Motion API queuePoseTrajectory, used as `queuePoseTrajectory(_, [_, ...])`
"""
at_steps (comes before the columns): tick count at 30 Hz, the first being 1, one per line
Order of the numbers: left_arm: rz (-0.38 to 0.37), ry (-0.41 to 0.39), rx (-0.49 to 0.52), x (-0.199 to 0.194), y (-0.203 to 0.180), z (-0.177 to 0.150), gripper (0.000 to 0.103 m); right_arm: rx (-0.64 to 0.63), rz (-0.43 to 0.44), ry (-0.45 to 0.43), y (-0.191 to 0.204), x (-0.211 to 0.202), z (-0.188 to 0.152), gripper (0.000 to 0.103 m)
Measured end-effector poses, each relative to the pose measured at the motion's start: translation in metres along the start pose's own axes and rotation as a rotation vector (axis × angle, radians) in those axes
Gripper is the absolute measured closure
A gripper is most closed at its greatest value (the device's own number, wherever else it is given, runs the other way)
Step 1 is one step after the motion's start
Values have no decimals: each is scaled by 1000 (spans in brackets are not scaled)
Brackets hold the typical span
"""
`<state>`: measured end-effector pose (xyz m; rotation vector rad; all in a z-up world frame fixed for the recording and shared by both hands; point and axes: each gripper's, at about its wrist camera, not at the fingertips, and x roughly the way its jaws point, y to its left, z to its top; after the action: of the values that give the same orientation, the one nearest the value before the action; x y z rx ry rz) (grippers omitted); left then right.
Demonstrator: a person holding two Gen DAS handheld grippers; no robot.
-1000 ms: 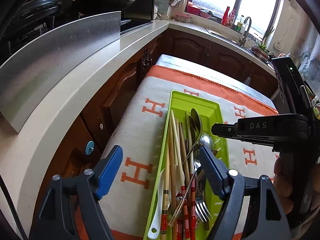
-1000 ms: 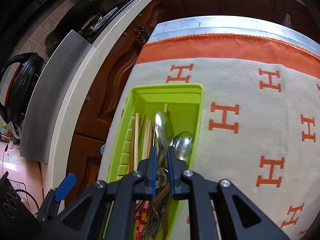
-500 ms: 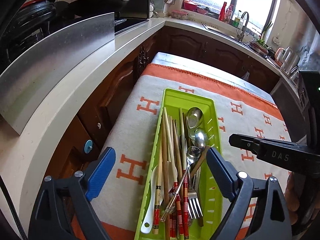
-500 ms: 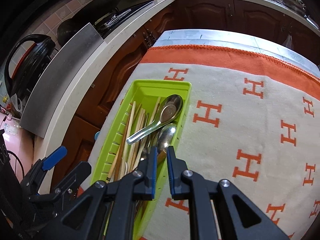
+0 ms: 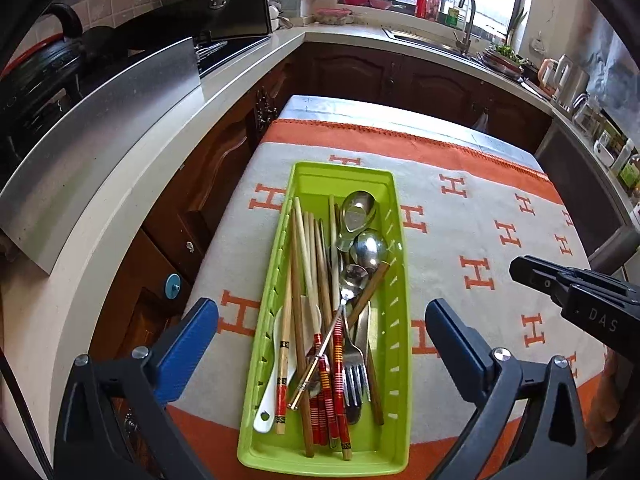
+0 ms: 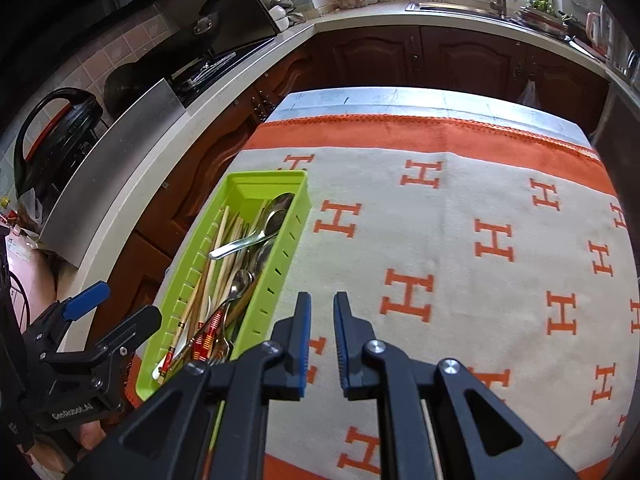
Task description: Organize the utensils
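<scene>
Backed off to the right, the right gripper (image 6: 319, 312) hangs empty over the H-patterned cloth, jaws nearly together; left gripper (image 5: 322, 334), jaws wide apart, straddles the lime-green plastic tray (image 5: 400, 320) of jumbled cutlery at the table's left; grip one handle, lift straight

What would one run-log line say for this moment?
left tongs: open above tray | right tongs: narrow gap, empty, over cloth | spoons, chopsticks, fork: in tray
</scene>
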<state>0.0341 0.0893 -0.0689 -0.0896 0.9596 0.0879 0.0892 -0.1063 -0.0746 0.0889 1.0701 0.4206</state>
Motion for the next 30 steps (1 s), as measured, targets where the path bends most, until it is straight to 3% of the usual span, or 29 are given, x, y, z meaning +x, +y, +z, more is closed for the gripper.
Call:
queuePoseTrajectory(11, [-96, 5, 128, -20, -61, -9, 1, 85, -86, -58, -44, -47, -40, 87])
queuePoseTrajectory(19, [-59, -62, 233, -44, -108, -4, 1, 165, -103, -100, -71, -84, -56, 80])
queuePoseTrajectory(24, [-98, -88, 252, -63, -128, 1, 1, 164, -105, -163, -72, -113, -51, 62])
queuePoseTrajectory(30, [-109, -116, 206, -84, -137, 8, 1, 152, -144, -246, -64, -146, -48, 52])
